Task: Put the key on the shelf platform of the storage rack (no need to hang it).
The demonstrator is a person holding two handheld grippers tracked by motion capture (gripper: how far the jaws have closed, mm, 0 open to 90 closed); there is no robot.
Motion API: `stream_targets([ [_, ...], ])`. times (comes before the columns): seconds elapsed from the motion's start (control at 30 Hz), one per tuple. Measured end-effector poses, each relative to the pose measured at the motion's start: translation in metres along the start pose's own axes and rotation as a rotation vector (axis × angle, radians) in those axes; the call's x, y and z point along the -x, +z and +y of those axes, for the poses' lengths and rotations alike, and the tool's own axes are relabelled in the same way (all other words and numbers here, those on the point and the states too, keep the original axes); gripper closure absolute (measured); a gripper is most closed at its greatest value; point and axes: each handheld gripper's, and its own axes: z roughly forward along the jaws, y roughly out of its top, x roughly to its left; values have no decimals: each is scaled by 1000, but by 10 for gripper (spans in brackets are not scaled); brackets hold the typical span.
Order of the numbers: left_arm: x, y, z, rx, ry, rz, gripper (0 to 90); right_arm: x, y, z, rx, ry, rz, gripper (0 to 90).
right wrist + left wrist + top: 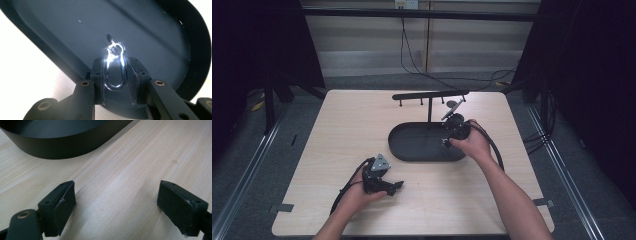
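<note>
On a pale wooden table [347, 125] sits a black oval tray [412, 145] with a thin post rising from its far edge to a black crossbar [430, 95] fitted with short pegs. The right gripper [115, 72] is held over the right end of the tray, and its jaws are closed tight on a shiny metal clip [114, 66], a long loop with a smaller ring at its upper end. In the right gripper view the clip stands upright between the two pads [98, 75], its ring end rising past their tips, with the dark tray floor behind it; strong glare on the metal hides its finer shape. In the high view the right hand [473, 142] wraps that gripper at the tray's right rim. The left gripper [116, 202] rests low over the bare table near the front left, just short of the tray, held by the left hand [362, 195]. Its jaws stand wide apart with nothing between them, and the tray's curved wall shows beyond them in the left gripper view.
</note>
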Motion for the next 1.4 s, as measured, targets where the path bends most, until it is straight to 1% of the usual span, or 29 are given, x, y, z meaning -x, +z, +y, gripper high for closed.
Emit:
stream_targets([
  [0.07, 0, 0, 0, 0, 0, -1, 150, 0, 2, 0, -2, 8, 7, 689],
  [0.1, -1, -1, 0, -10, 11, -1, 150, 1, 3, 0, -8, 4, 6, 689],
  [0.17, -1, -1, 0, -9, 10, -2, 150, 1, 5, -1, -5, 5, 2, 689],
  [0.2, -1, -1, 0, -10, 15, 1, 150, 2, 5, -1, -5, 0, 3, 689],
  [0.23, -1, -1, 0, -11, 13, -1, 150, 2, 6, -1, 2, 7, -1, 689],
  [0.43, -1, -1, 0, -11, 16, 1, 150, 3, 11, -3, 6, 18, 3, 689],
  [0.47, -1, -1, 0, -10, 12, -2, 150, 3, 11, -3, 7, 20, 2, 688],
  [0.5, -1, -1, 0, -11, 16, 0, 150, 3, 12, -3, 9, 18, -6, 689],
  [0.63, -1, -1, 0, -10, 12, -2, 150, 3, 14, -2, 18, 21, -3, 688],
  [0.67, -1, -1, 0, -11, 16, 0, 150, 2, 15, -2, 13, 23, -4, 688],
  [0.73, -1, -1, 0, -11, 13, -1, 150, 2, 16, -2, 19, 14, -10, 688],
  [0.8, -1, -1, 0, -11, 16, 0, 150, 2, 17, -3, 26, 22, -10, 688],
  [0.83, -1, -1, 0, -11, 16, 0, 150, 2, 18, -3, 27, 21, -10, 688],
  [0.87, -1, -1, 0, -10, 11, -2, 150, 1, 19, -4, 21, 30, -6, 688],
  [1.03, -1, -1, 0, -11, 12, -2, 150, 1, 22, -5, 23, 25, -13, 688],
  [1.23, -1, -1, 0, -11, 16, 0, 150, 2, 26, -6, 22, 35, -13, 688],
  [1.4, -1, -1, 0, -11, 16, 0, 150, 2, 28, -6, 23, 26, -18, 688],
])
